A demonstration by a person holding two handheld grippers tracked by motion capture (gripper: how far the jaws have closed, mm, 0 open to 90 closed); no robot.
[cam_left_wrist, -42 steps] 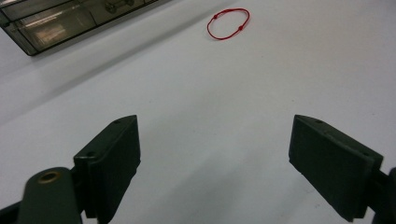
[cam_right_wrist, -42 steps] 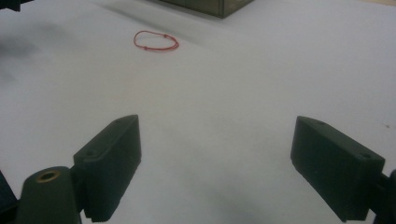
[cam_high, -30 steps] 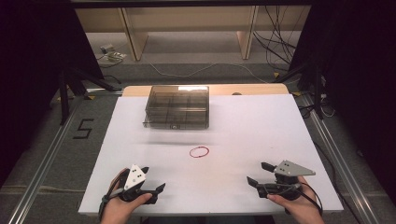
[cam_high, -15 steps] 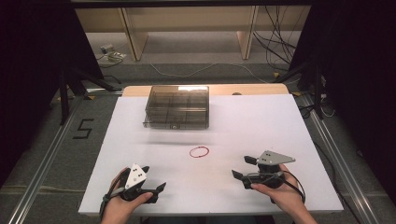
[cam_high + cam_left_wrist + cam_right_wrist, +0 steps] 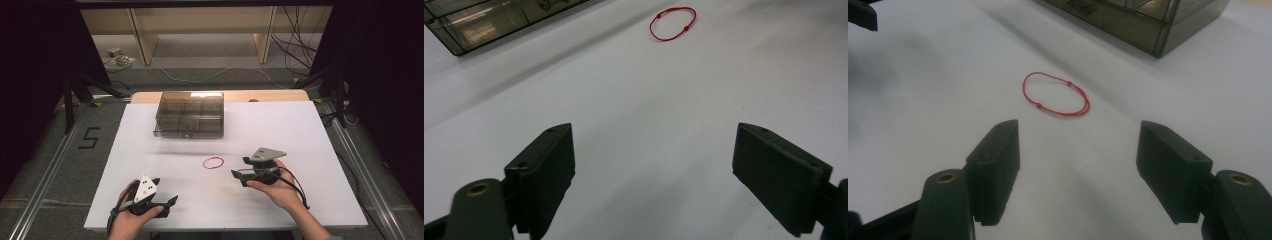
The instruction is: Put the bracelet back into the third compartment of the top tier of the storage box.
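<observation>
A thin red string loop [image 5: 213, 162] lies flat on the white table [image 5: 300, 125], seen closer in the right gripper view [image 5: 1057, 94] and farther off in the left gripper view [image 5: 672, 23]. My right gripper [image 5: 240, 168] sits just right of the loop, pointing at it. Its jaws [image 5: 1079, 145] are open and have just been closing a little, with nothing between them; the loop lies a short way ahead of the tips. My left gripper [image 5: 165, 192] rests near the table's front edge, open [image 5: 654, 150] over bare table.
A smoky transparent compartment box [image 5: 189, 114] stands at the back middle of the table, beyond the loop [image 5: 1143, 20] [image 5: 489, 25]. Metal rails run along both sides of the table. Wooden furniture legs and cables lie on the floor behind.
The right hand has carried its gripper left and forward, from the front right up beside the red loop. The left gripper has stayed where it was.
</observation>
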